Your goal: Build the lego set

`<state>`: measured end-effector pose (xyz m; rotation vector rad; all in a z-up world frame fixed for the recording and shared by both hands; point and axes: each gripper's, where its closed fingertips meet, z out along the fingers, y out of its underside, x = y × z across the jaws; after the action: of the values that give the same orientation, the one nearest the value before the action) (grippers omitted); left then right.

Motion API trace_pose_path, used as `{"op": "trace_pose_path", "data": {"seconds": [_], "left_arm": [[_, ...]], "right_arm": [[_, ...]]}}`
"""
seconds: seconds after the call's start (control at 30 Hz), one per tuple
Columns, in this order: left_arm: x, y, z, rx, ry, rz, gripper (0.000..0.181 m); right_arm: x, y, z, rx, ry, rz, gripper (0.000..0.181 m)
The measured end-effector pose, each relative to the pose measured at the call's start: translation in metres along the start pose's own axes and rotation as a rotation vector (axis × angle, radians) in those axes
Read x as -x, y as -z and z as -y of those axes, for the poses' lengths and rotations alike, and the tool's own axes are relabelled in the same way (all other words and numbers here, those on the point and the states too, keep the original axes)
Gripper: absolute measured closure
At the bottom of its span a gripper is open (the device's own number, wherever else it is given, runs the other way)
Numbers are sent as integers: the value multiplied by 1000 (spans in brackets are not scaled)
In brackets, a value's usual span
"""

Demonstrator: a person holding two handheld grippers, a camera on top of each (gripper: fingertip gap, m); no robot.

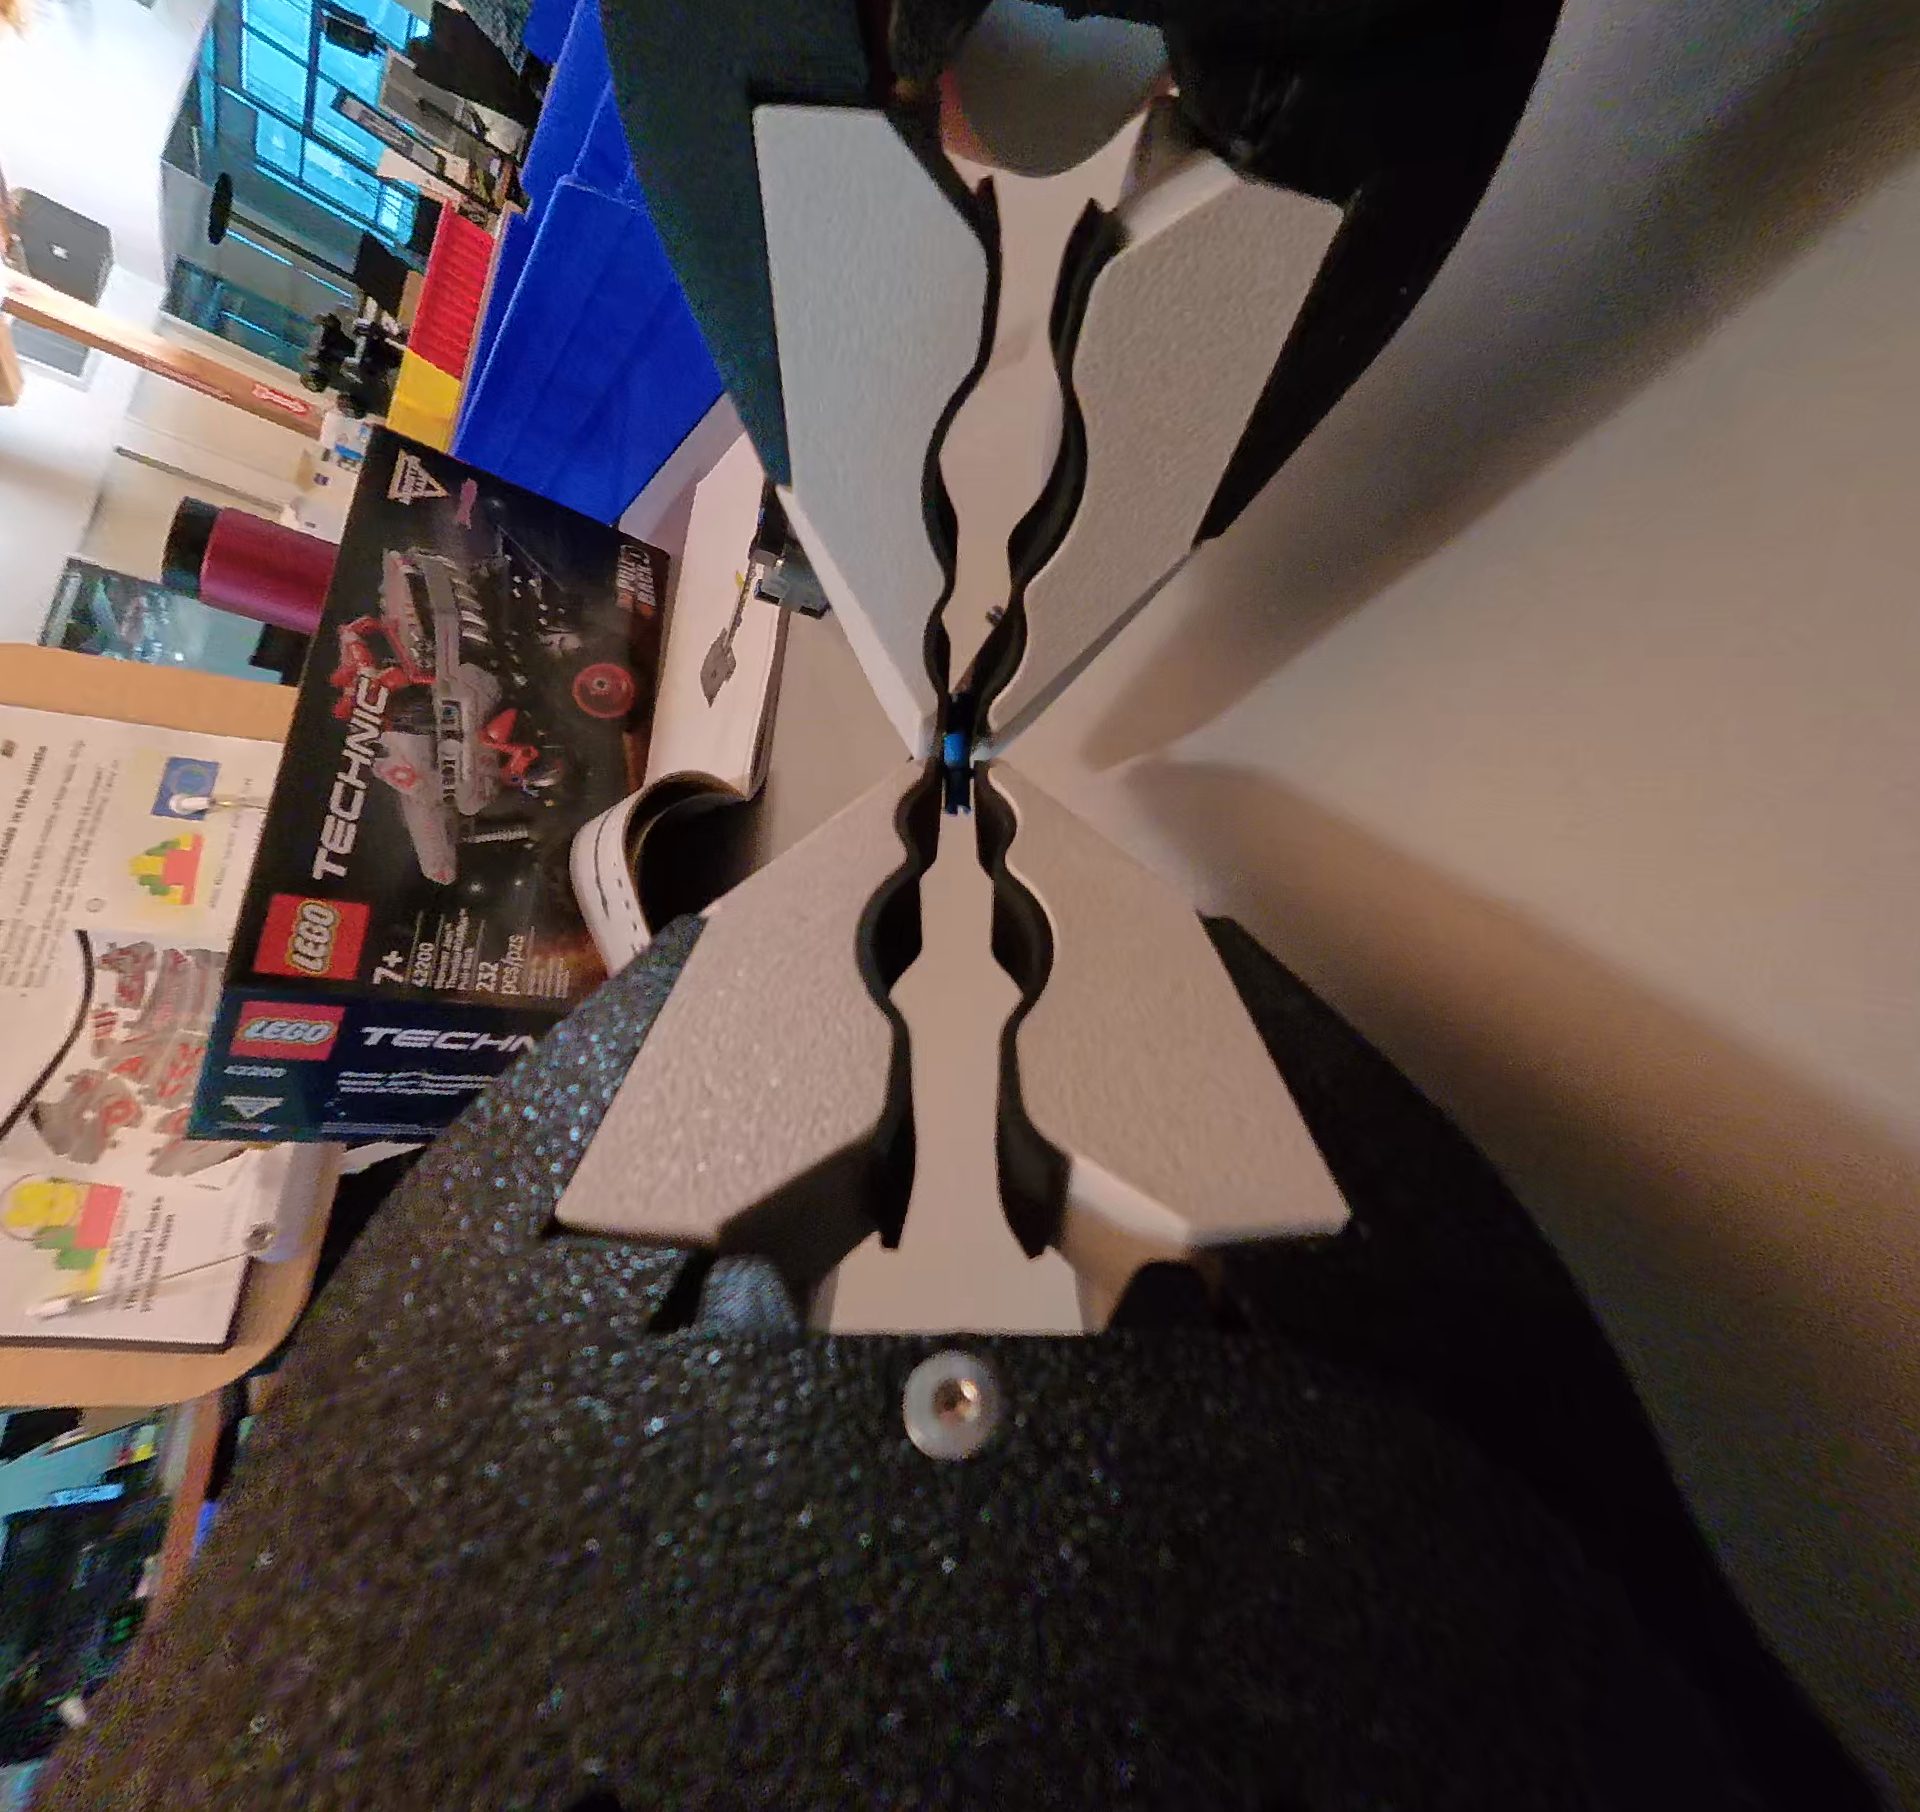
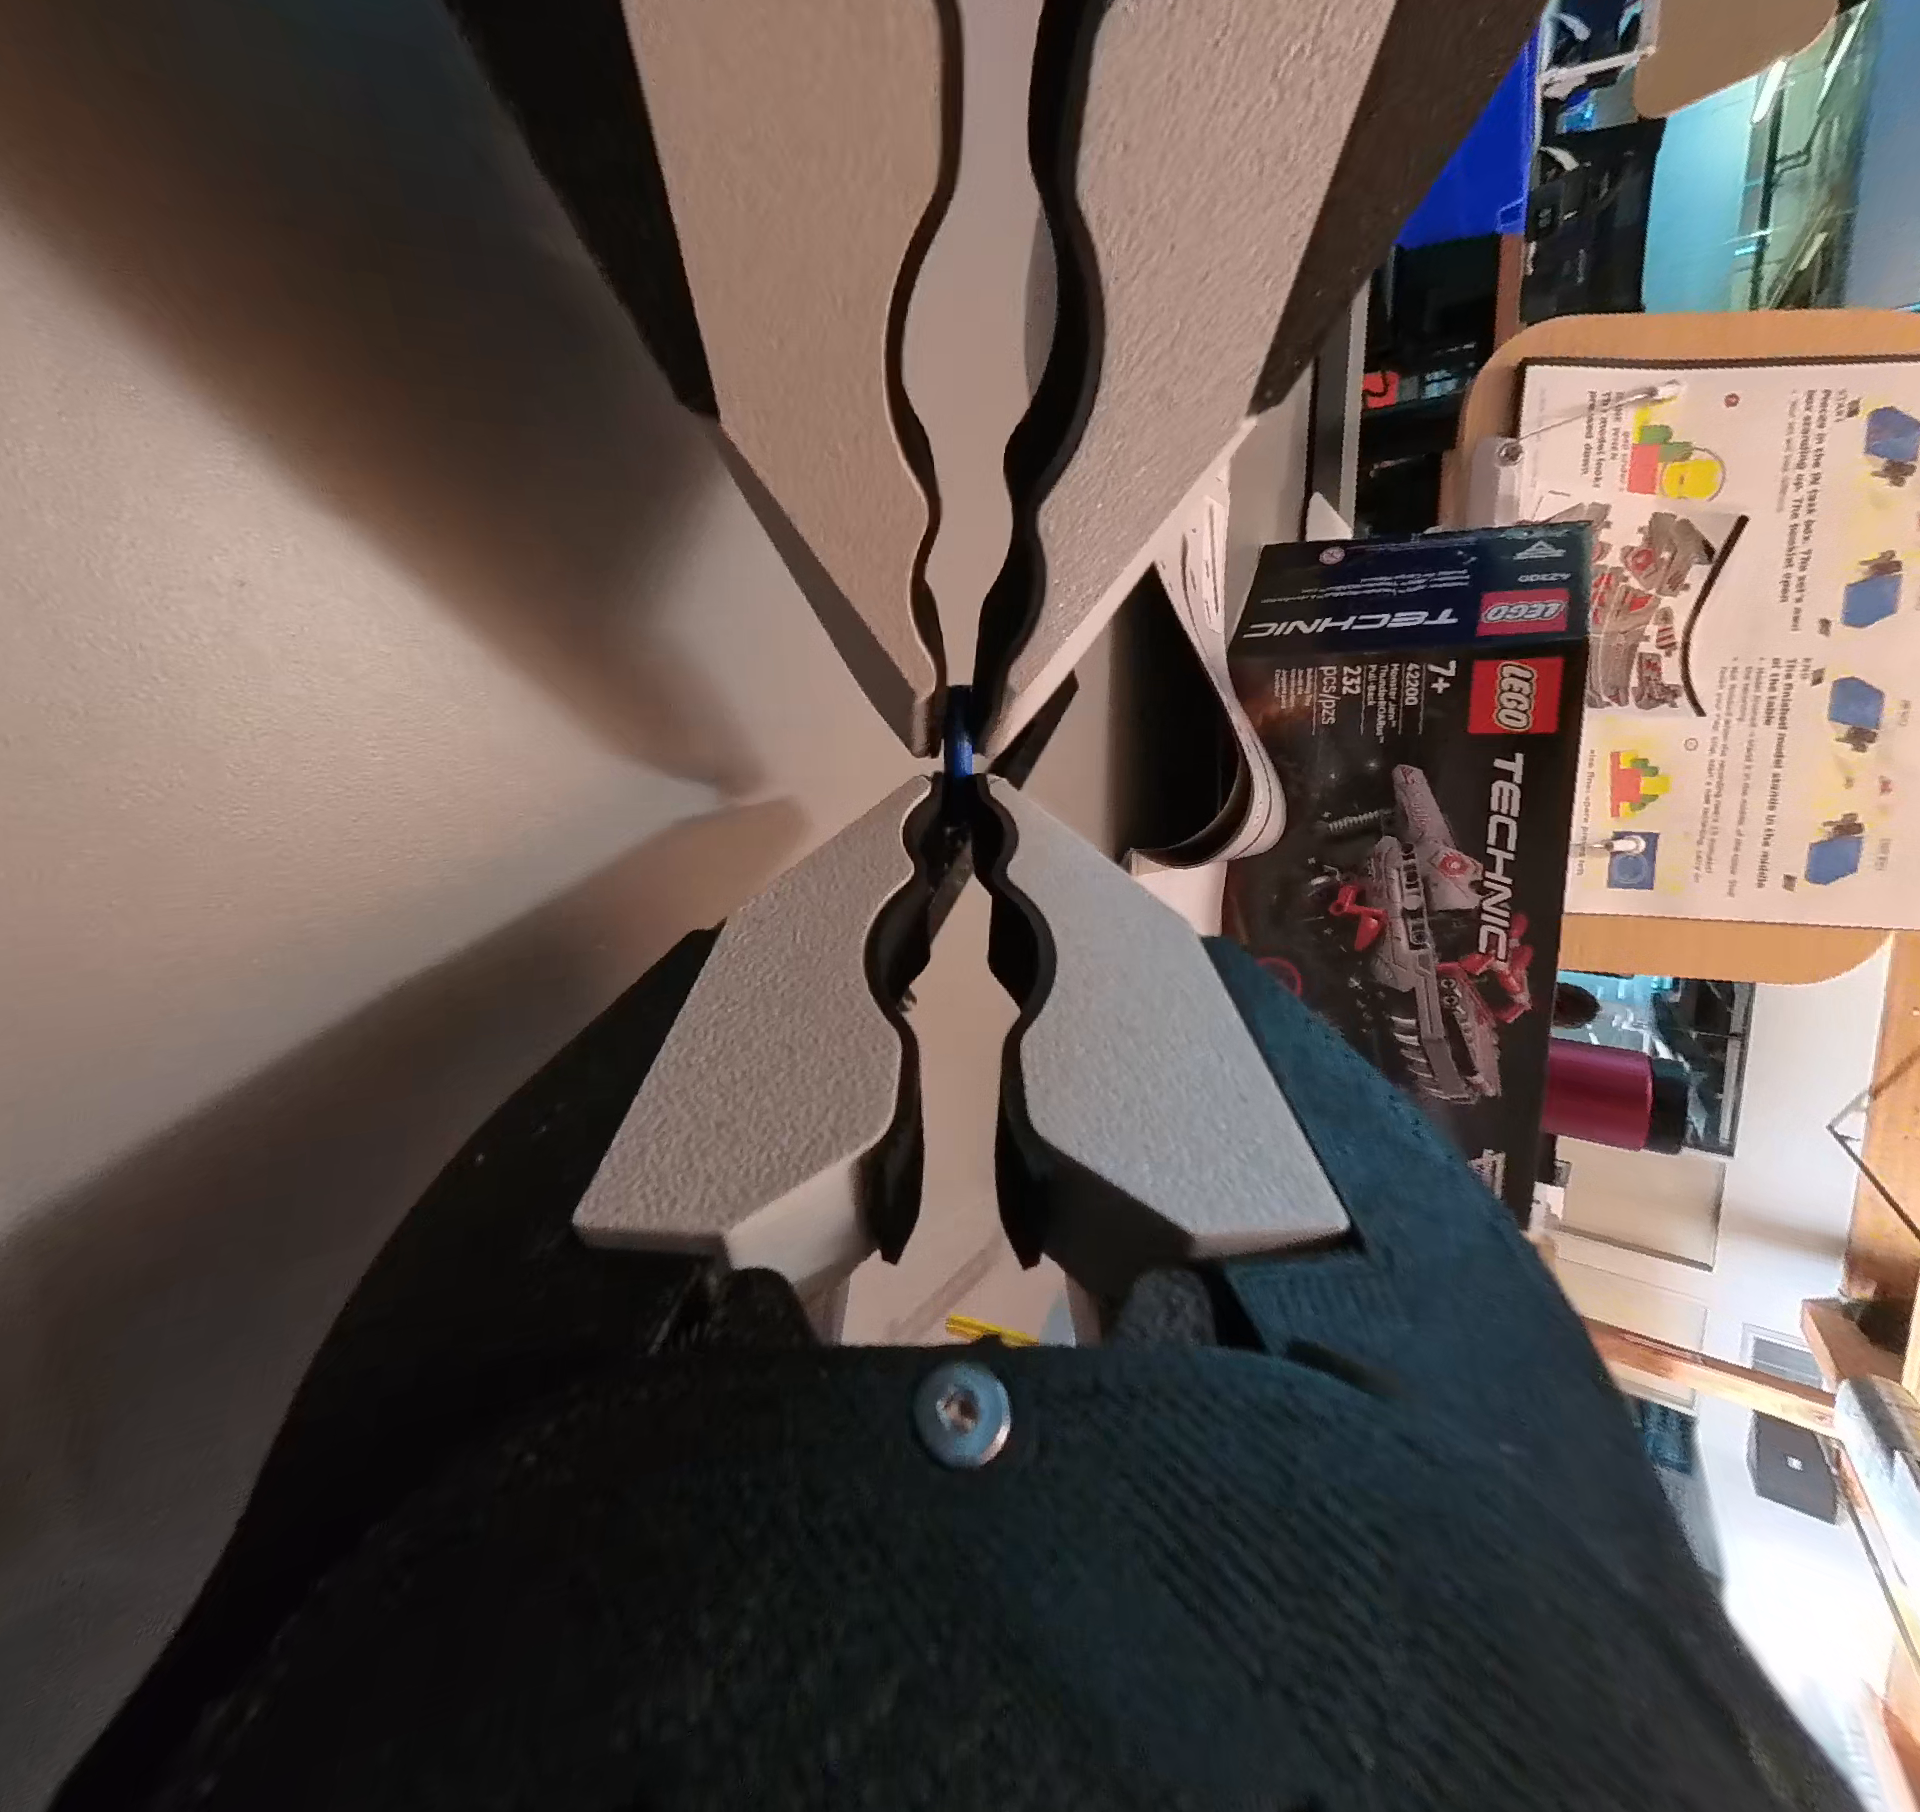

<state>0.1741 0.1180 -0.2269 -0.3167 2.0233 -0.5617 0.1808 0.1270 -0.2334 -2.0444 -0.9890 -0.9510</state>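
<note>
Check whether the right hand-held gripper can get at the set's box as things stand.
Probably not at once: the right hand-held gripper is tip to tip with the left hand-held gripper, both pinching a small blue piece. The box stands off to the side; nothing else blocks it.

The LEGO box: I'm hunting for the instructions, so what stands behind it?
Behind the LEGO box stands a wooden board with a clipped instruction sheet and a dark red bottle. The box covers the sheet's lower corner.

Daylight behind, shadow up close

Bright blue-tinted glass windows [image 1: 301,89] backlight both wide-angle views; beside them the background smears and bends, while soft shadows fan across the pale tabletop [image 2: 312,682].
</note>
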Motion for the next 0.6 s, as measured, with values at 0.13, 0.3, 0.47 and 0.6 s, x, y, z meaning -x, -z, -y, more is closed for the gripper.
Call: {"op": "trace_pose_path", "data": {"seconds": [0.13,0.3,0.47,0.6], "left_arm": [[0,-3,-2,14,32,-6,179],[4,-5,-4,13,43,6,179],[8,-4,-2,-11,80,13,179],[20,-3,-11,-15,160,38,179]], "right_arm": [[2,-2,-3,4,-10,2,180],[-3,-5,-4,-7,-15,-30,180],[-5,-1,-4,-40,-86,-37,173],[-3,4,-15,-53,-367,48,159]]}}
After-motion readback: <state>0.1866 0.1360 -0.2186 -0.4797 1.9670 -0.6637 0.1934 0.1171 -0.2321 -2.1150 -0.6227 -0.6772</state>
